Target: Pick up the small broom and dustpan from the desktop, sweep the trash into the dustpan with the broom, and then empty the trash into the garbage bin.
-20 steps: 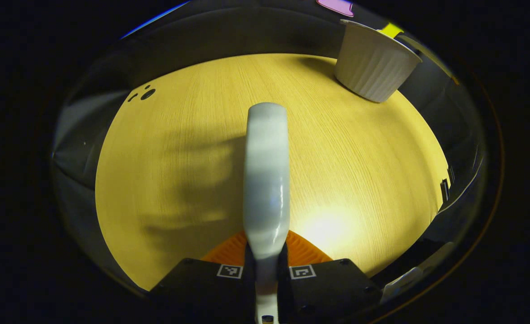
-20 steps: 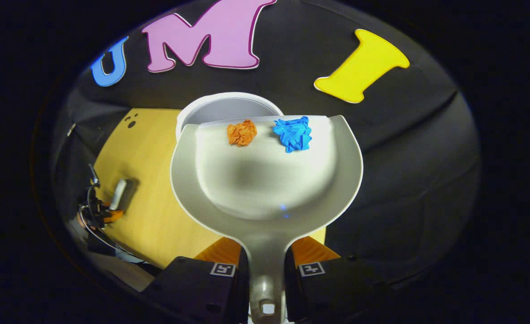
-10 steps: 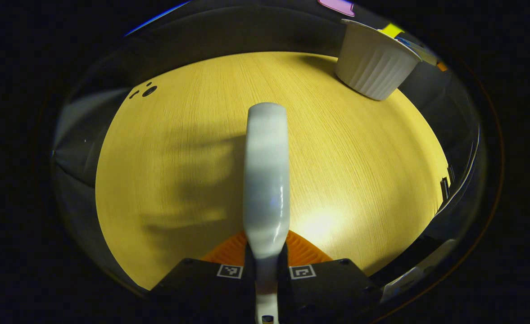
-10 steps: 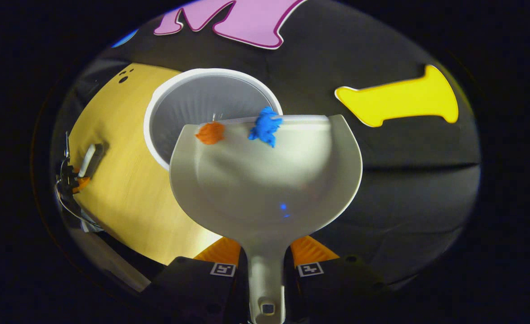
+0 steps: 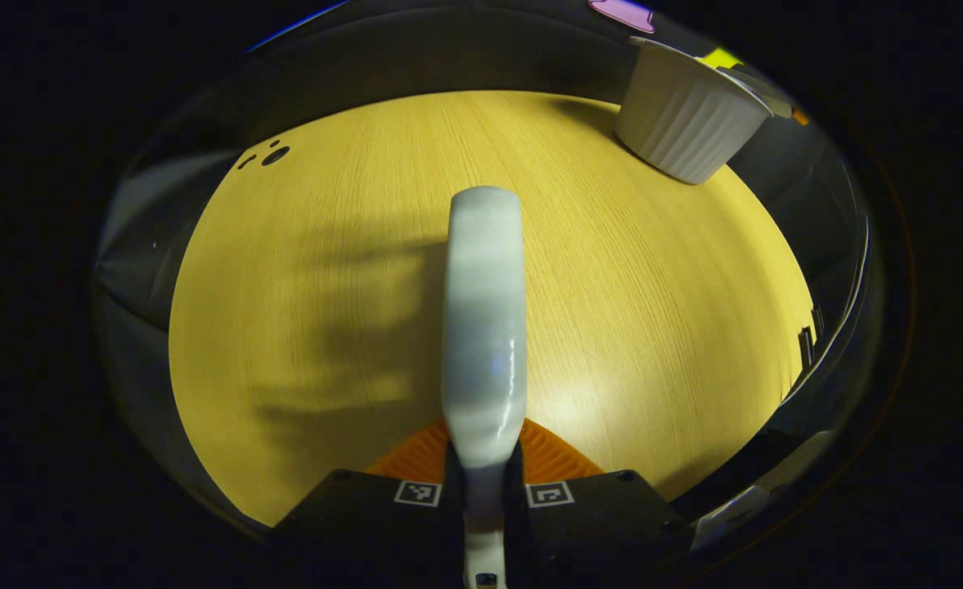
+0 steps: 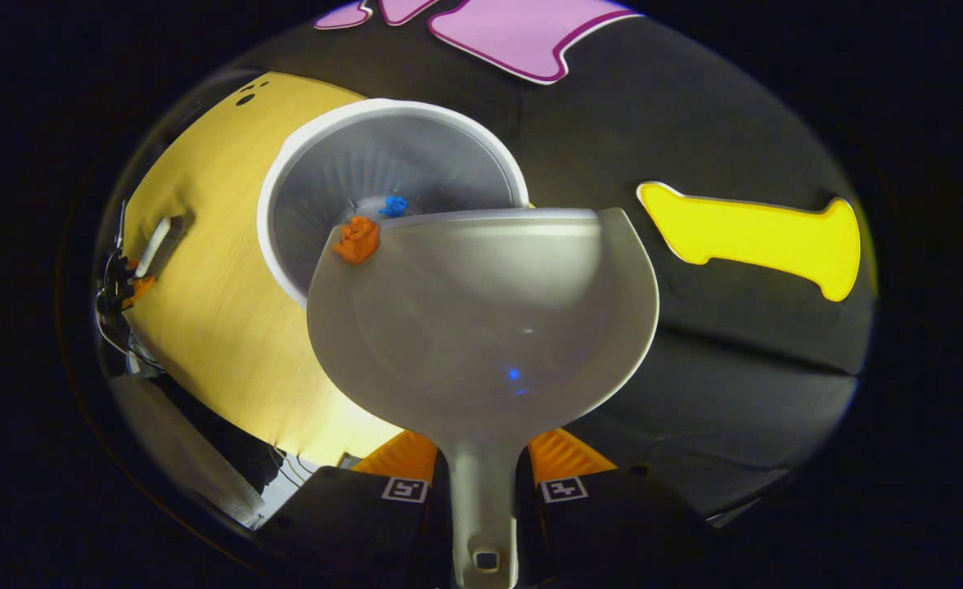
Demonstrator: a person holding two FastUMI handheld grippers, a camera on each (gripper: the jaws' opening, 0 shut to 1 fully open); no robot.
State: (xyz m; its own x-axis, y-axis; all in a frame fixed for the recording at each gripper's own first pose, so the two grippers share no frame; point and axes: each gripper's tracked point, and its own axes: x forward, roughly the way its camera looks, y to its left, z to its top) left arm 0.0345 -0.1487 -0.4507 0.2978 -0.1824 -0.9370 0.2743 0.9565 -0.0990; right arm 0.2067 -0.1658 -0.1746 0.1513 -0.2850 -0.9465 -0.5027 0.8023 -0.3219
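— Where's the dustpan [image 6: 481,319] right now?

— I've got it in the right gripper [image 6: 485,489], fingers clenched on its handle, long axis running straight forward from the fingers. Its front lip hangs over the near rim of the garbage bin [image 6: 301,155], which stands on the table [image 6: 203,270] ahead and a little to the left of the fingers.

— And the trash?

— The blue scrap [image 6: 393,205] is past the lip, inside the bin's mouth. The orange scrap [image 6: 357,240] sits right at the left corner of the lip; I can't tell whether it's touching the pan or already dropping.

— So what does the next move turn on?

— That corner. The bin's opening lies forward-left of the pan, so I judge a bit more forward tilt, leaning left, would send the orange one in. Lean right and it may go down outside the rim.

— The other hand?

— The left gripper [image 5: 485,489] is grasping the broom [image 5: 483,319] by its pale handle, which points straight ahead over bare table. From there the bin is far off at upper right, so the right hand is much the nearer.
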